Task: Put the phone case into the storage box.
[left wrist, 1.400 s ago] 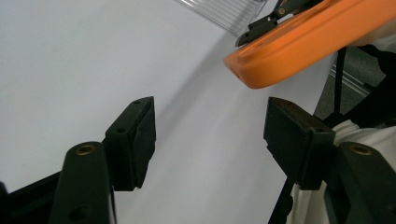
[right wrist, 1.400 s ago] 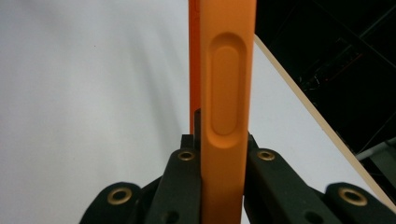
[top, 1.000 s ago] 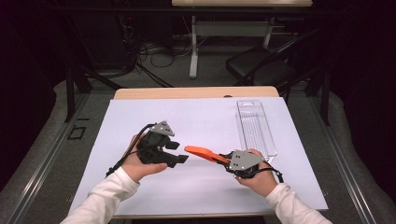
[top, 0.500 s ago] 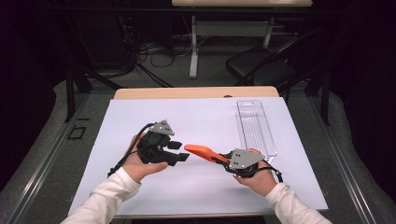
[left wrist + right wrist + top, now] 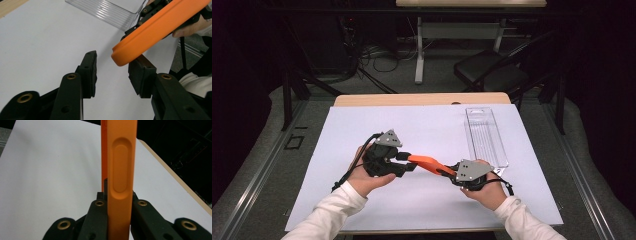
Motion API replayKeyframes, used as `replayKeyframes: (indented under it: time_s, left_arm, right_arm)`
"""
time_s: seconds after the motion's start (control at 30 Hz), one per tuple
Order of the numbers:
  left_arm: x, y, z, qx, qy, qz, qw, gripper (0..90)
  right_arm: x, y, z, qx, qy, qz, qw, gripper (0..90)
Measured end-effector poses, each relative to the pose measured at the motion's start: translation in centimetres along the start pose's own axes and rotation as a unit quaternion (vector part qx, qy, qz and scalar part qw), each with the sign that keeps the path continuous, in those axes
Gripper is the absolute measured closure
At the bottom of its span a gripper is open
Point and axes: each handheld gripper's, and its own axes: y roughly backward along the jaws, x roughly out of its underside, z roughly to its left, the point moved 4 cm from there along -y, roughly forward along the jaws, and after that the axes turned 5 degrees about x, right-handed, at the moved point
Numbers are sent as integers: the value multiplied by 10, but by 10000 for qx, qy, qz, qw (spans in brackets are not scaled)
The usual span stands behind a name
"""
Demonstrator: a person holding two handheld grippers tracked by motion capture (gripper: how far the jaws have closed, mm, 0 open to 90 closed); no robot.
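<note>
Handover in progress. The right gripper point(image 5: 451, 173) clamps one end of the orange handle point(image 5: 428, 164) above the white table sheet point(image 5: 422, 130); the left gripper point(image 5: 408, 162) – its jaws just closing, though not yet pressing – brackets the free end (one pad point(image 5: 141, 72) seems to touch it). A second grip looks imminent; the clear tray point(image 5: 484, 135) waits beyond.

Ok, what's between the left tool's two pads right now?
Only white table sheet behind the gap, in the left gripper view. The orange handle tip sits above the pad on that view's right, not yet between them. The left tool has just been closing.
</note>
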Motion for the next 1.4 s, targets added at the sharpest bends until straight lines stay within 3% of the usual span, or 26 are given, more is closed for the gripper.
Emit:
replayKeyframes:
  time_s: [0.8,1.13,1.4]
  left_arm:
    - [1,-3,-2,-109,-104,-211,9997,764]
    - [2,-5,-3,-119,17,-443,9989,785]
    - [1,-5,-5,-237,-30,-543,9982,800]
  right_arm:
    - [-2,-3,3,-62,-52,-31,10000,870]
    - [0,-3,3,-74,-132,-49,9999,869]
    - [0,-3,2,-36,-165,-79,9998,866]
